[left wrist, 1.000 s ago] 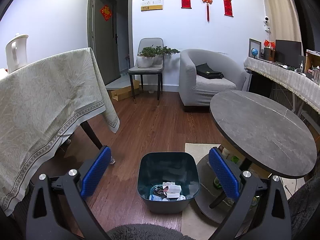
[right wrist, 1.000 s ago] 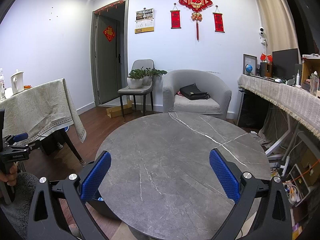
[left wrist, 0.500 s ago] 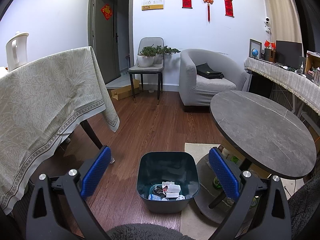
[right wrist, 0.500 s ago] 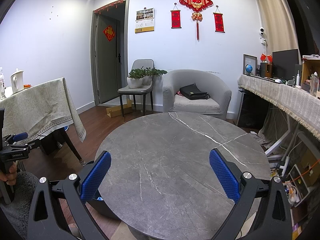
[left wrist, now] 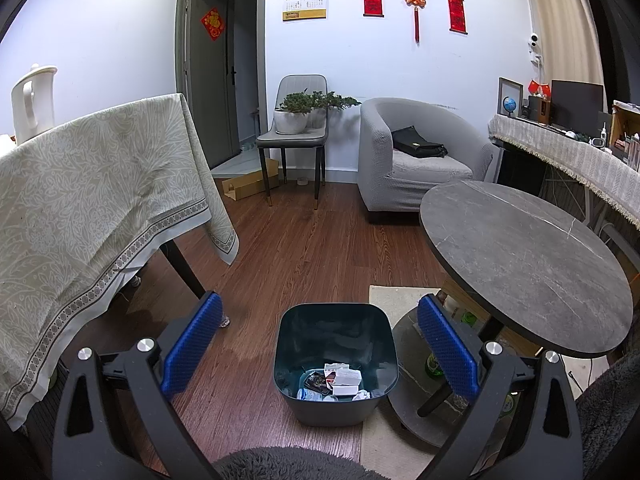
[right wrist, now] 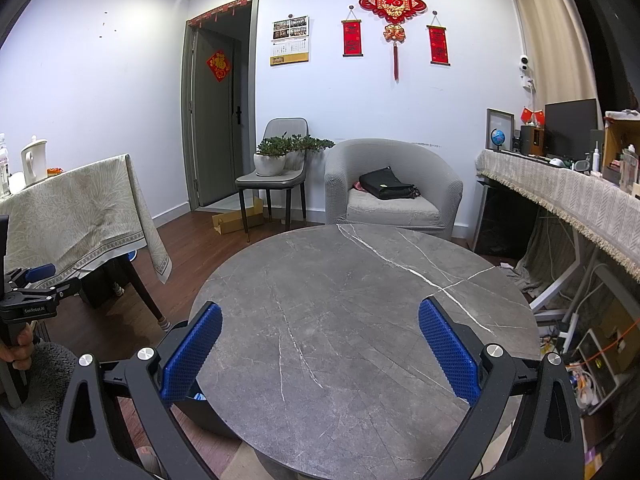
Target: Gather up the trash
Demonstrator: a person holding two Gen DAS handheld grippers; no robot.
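Left gripper (left wrist: 320, 344) spread, empty, above the trash bin (left wrist: 335, 360). Right gripper (right wrist: 320, 348) spread, empty, over round table (right wrist: 360, 300).

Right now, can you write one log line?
left gripper: open, above trash bin | right gripper: open, over round table | bin: holds trash

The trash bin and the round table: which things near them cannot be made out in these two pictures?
- Trash bin: in the right wrist view only a sliver shows, hidden by the round table and the right gripper.
- Scraps in the bin: too small to read.
- Lower shelf, left wrist view: bottles partly hidden by the left gripper and the tabletop.
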